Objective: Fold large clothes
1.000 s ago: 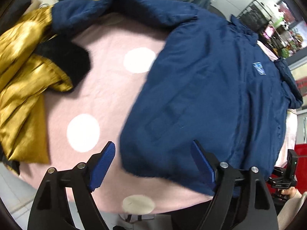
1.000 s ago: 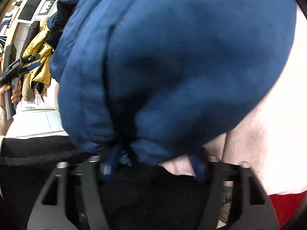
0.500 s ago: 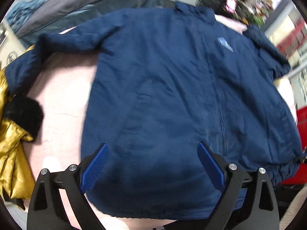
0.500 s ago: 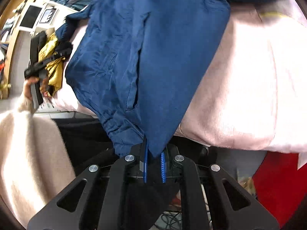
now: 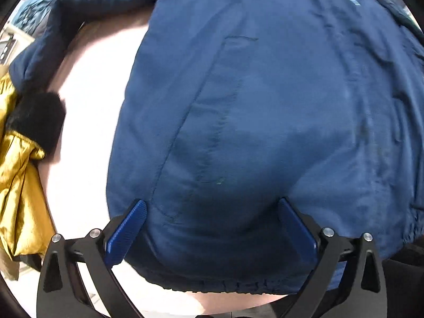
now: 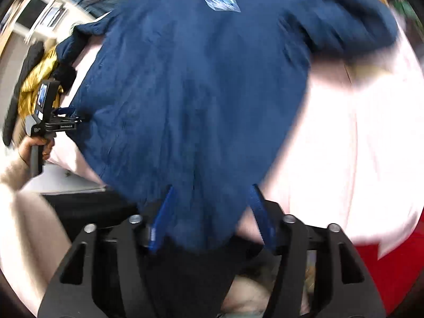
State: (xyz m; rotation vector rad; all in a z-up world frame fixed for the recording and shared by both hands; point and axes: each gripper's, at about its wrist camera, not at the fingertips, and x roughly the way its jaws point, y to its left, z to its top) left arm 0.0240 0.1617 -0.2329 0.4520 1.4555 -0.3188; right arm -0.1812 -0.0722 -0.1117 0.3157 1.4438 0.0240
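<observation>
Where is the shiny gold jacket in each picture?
Left wrist view: the gold jacket lies along the far left edge, beside its black furry trim.
Right wrist view: the gold jacket is small, at the upper left, just behind the left tool.
Shared landmark: the blue jacket, spread on the pink blanket, fills the middle of both.

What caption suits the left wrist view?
Open left hand-held gripper poised over the hem of a spread navy jacket, gold jacket lying alongside.
</observation>
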